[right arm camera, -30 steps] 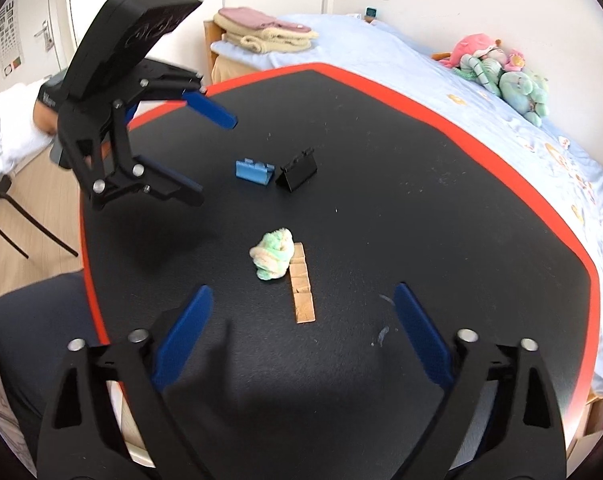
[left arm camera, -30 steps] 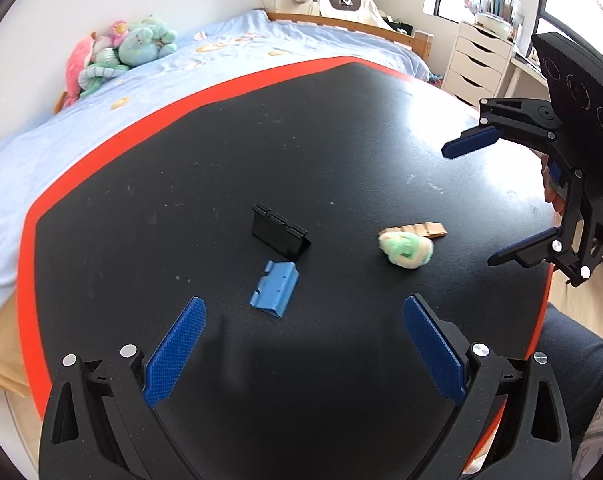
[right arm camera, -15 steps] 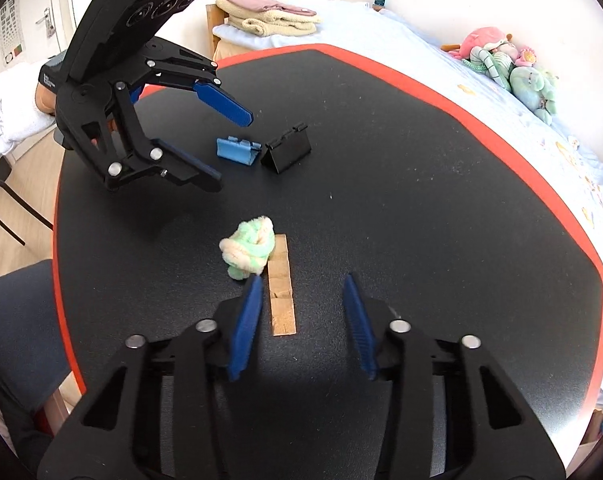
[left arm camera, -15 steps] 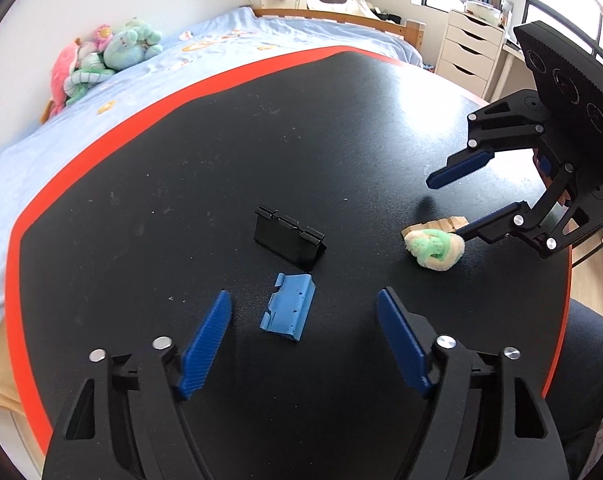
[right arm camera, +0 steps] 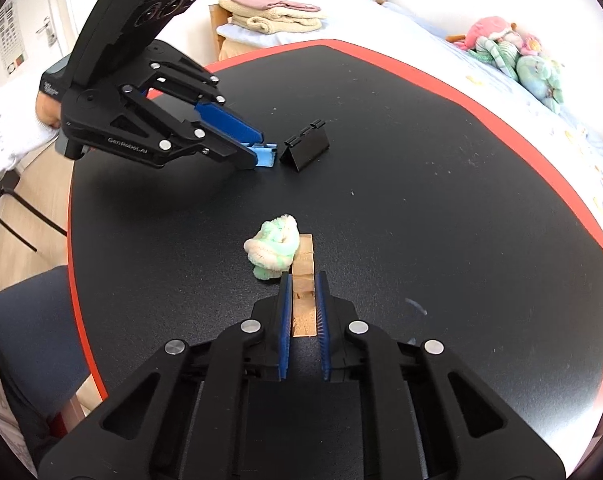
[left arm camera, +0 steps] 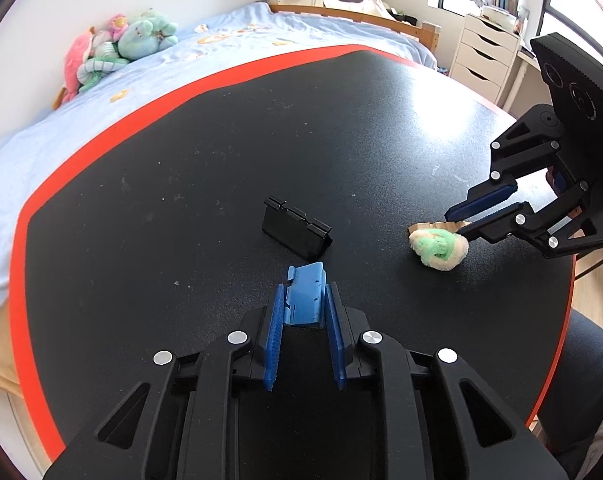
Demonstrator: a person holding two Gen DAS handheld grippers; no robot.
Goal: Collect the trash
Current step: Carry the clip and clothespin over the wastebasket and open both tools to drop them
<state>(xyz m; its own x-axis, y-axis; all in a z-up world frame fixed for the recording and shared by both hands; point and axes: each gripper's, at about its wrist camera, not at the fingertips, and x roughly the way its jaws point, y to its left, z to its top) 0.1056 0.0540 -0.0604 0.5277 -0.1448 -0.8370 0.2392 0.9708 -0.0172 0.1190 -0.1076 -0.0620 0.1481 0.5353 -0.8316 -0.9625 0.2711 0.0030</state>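
Nearest in the left wrist view, the left gripper (left arm camera: 301, 312) has its two blue fingers (left arm camera: 273, 328) on either side of a small blue plastic piece (left arm camera: 304, 300) lying flat on the black worktop (left arm camera: 181, 184). The fingers are closing, and their pads appear to touch the piece's sides. Just beyond it, close but seemingly apart, stands a black folded clip-like piece (left arm camera: 295, 230), tent-shaped, untouched.

Nearest in the right wrist view, the right gripper (right arm camera: 303, 304) is clenched on the near end of a tan strip (right arm camera: 303, 280), cardboard or wood, lying lengthwise between its fingers (right arm camera: 284, 312). A crumpled green and cream wad (right arm camera: 273, 250), soft-looking, sits against the strip's far left side, touching it and close by the left finger's tip.

Judged from this, the step in hand is the grasp: two bits of trash gripped at once, neither yet lifted. The wad and the black piece remain to be collected. The next move calls for raising both hands straight up, keeping the strip level so that it neither slips nor drags the wad along. No bin shows in either view, so where the trash goes cannot be told.

Beyond the worktop's red rim lies a bed (left arm camera: 181, 52) with pale blue bedding and soft toys (left arm camera: 117, 48) against the wall.
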